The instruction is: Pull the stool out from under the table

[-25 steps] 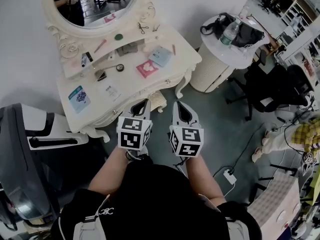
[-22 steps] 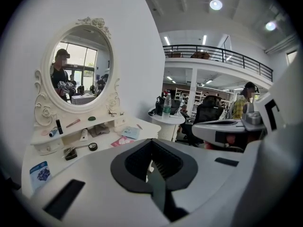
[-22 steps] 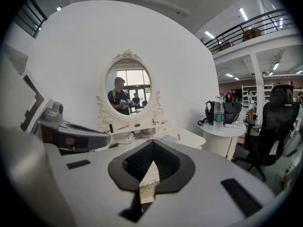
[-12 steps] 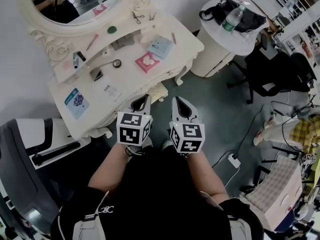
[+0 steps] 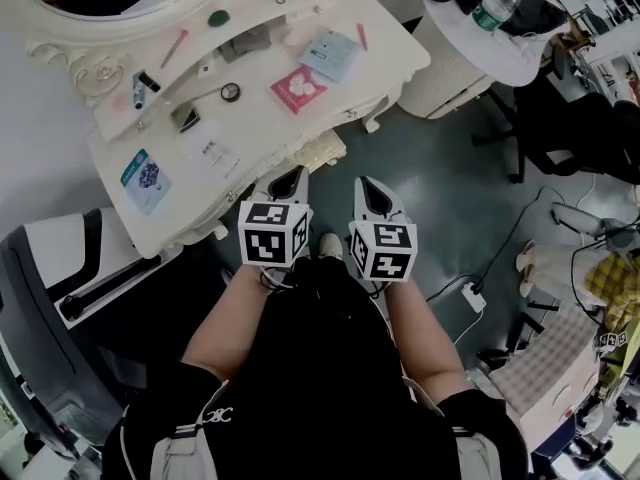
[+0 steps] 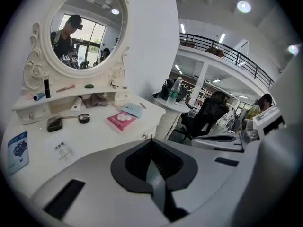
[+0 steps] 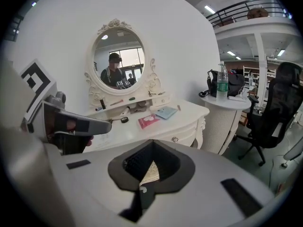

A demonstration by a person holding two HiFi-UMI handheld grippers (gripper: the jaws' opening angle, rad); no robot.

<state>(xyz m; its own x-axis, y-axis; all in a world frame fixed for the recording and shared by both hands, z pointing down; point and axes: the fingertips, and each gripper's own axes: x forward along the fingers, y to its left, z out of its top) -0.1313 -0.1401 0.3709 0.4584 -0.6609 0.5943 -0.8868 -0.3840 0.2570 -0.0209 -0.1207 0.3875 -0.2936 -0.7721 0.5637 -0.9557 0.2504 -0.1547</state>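
Fingers of the left gripper and the right gripper are pressing together, gripping nothing. Both are hovering side by side. The stool is sitting just ahead of them, tucked under the table.

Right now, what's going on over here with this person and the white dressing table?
A person stands facing the dressing table with a hand-held claw in each hand. The left claw and the right claw are both shut and empty, held side by side just short of the table's front edge. The stool they mean to pull out sits tucked under the table with only its edge showing. Neither claw touches it.
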